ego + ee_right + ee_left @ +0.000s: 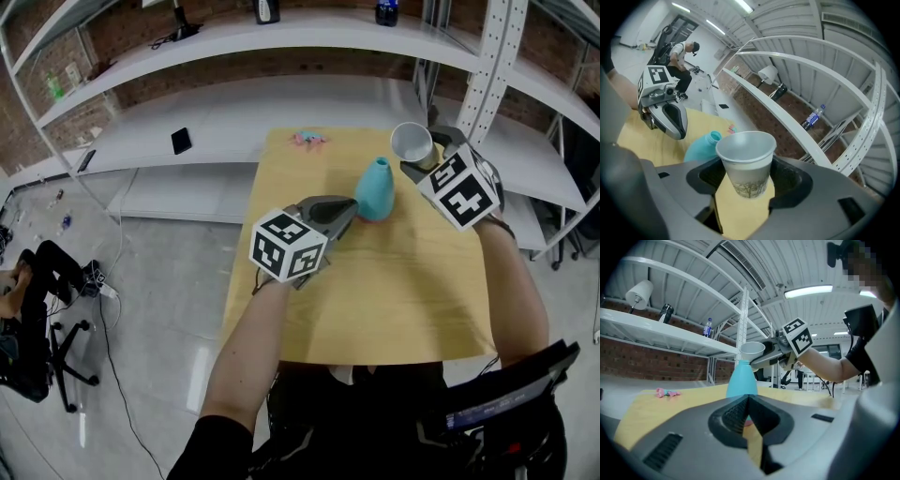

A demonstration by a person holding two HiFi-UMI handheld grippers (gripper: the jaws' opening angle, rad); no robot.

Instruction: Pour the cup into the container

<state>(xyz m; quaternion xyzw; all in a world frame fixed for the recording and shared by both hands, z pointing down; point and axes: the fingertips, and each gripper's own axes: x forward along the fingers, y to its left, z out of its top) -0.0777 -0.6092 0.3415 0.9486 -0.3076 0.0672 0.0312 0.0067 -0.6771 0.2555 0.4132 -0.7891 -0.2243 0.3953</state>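
Grips a white paper cup (411, 142) in the right gripper (746, 182), raised near the mouth of a teal bottle-shaped plastic container (377, 189) standing toward the far edge of the wooden tabletop (375, 300). Holds the left gripper (349, 212) with jaws together, empty, just beside the container's base.

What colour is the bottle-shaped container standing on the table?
The container is light turquoise blue; the head view shows it best.

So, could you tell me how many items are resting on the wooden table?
2: a turquoise plastic bottle near the middle and a small pink object at the far edge. The right gripper holds the white paper cup aloft. Arms may hide more.
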